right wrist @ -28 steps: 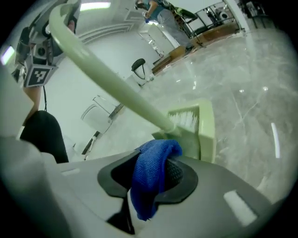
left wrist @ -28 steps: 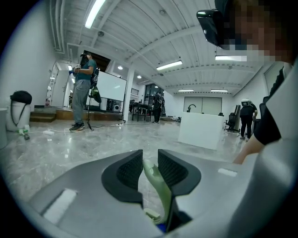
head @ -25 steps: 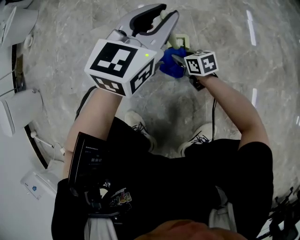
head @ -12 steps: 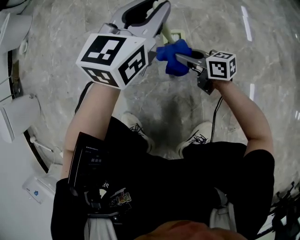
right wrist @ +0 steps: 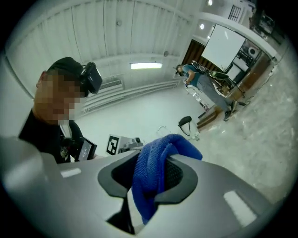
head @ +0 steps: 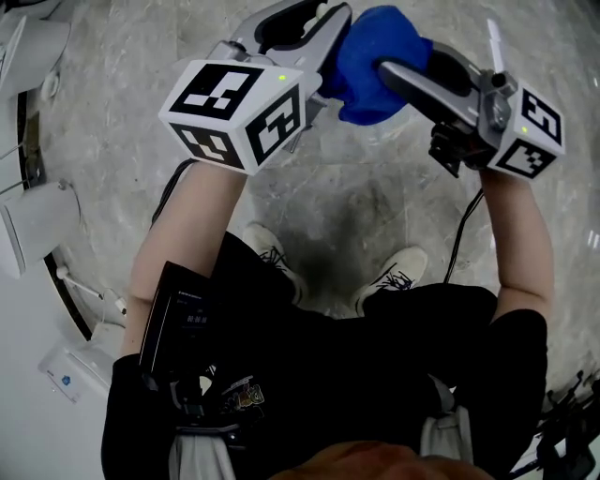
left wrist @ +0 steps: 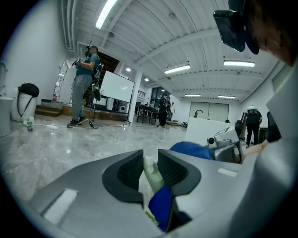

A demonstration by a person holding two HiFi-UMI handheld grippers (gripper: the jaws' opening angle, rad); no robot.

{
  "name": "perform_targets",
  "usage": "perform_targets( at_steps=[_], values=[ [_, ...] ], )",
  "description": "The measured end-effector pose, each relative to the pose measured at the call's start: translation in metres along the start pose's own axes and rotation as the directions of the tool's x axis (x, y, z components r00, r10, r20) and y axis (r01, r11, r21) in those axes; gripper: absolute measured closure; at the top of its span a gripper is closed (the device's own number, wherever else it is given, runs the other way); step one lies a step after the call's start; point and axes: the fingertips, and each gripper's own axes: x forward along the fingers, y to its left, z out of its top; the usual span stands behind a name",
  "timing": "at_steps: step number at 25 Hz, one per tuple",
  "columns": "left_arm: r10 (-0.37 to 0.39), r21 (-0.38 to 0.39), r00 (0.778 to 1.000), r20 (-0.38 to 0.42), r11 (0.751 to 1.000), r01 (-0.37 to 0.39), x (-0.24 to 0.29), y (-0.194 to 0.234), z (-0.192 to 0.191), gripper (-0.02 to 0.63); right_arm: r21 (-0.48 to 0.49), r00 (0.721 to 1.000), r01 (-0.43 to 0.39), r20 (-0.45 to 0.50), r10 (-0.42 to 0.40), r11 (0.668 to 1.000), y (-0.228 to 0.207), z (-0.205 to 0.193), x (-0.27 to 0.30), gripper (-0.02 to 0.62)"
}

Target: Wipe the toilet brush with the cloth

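Note:
My left gripper (head: pixel 328 23) is held high at the upper left, shut on the pale handle of the toilet brush (left wrist: pixel 151 171), which stands between its pads. The blue cloth (head: pixel 373 58) is bunched right beside the left jaws and hides the handle in the head view. My right gripper (head: pixel 398 67) comes in from the right, shut on that cloth (right wrist: pixel 152 173), which hangs folded between its pads. In the left gripper view the cloth (left wrist: pixel 193 149) and the right gripper (left wrist: pixel 226 144) sit just to the right of the handle. The brush head is hidden.
Below lies a grey marble floor (head: pixel 356 211) with the person's two shoes (head: pixel 277 255) on it. White bathroom fixtures (head: pixel 37 220) stand along the left edge. Other people (left wrist: pixel 84 79) and a bin (left wrist: pixel 27 100) are far off in the hall.
My right gripper has risen with the blue cloth, sliding up along the brush handle until it is next to the left jaws. The left gripper has barely moved.

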Motion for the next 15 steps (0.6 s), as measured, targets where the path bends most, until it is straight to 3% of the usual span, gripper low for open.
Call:
perform_targets(
  at_steps=[3,6,7,9,10,11,12,13,14,15],
  values=[
    [0.006,0.003,1.000,-0.002,1.000,-0.006,-0.001,0.000,-0.001,0.492,0.119,0.996,0.070,-0.071,-0.062,0.990,-0.039,-0.047,-0.009,0.489],
    [-0.007,0.020,1.000,-0.001,1.000,0.008,-0.003,-0.005,-0.001,0.492,0.257,0.956,0.262,-0.200,-0.214,0.930,-0.104,-0.125,-0.035,0.489],
    [-0.013,0.025,1.000,-0.003,1.000,0.013,-0.004,-0.007,-0.002,0.492,0.286,0.921,0.363,-0.257,-0.294,0.887,-0.128,-0.152,-0.051,0.491],
    [-0.023,0.040,1.000,-0.004,0.999,0.024,-0.006,-0.012,-0.003,0.492,0.314,0.810,0.570,-0.370,-0.456,0.759,-0.174,-0.198,-0.086,0.489],
    [-0.027,0.050,1.000,-0.004,0.998,0.027,-0.007,-0.015,-0.003,0.492,0.318,0.756,0.642,-0.410,-0.510,0.697,-0.192,-0.214,-0.098,0.489],
    [-0.029,0.059,1.000,-0.003,0.998,0.029,-0.007,-0.016,-0.003,0.492,0.324,0.722,0.683,-0.433,-0.539,0.655,-0.205,-0.224,-0.104,0.489],
    [-0.029,0.065,1.000,-0.002,0.997,0.029,-0.007,-0.017,-0.003,0.492,0.333,0.713,0.695,-0.440,-0.547,0.637,-0.211,-0.227,-0.102,0.489],
    [-0.029,0.067,1.000,0.000,0.997,0.029,-0.007,-0.017,-0.003,0.492,0.344,0.727,0.681,-0.430,-0.536,0.647,-0.211,-0.223,-0.093,0.489],
    [-0.027,0.066,1.000,0.001,0.997,0.027,-0.007,-0.017,-0.003,0.492,0.351,0.762,0.641,-0.404,-0.506,0.683,-0.205,-0.211,-0.077,0.489],
    [-0.024,0.064,1.000,0.001,0.998,0.024,-0.006,-0.015,-0.003,0.492,0.351,0.812,0.574,-0.366,-0.455,0.740,-0.193,-0.193,-0.057,0.491]
  ],
)
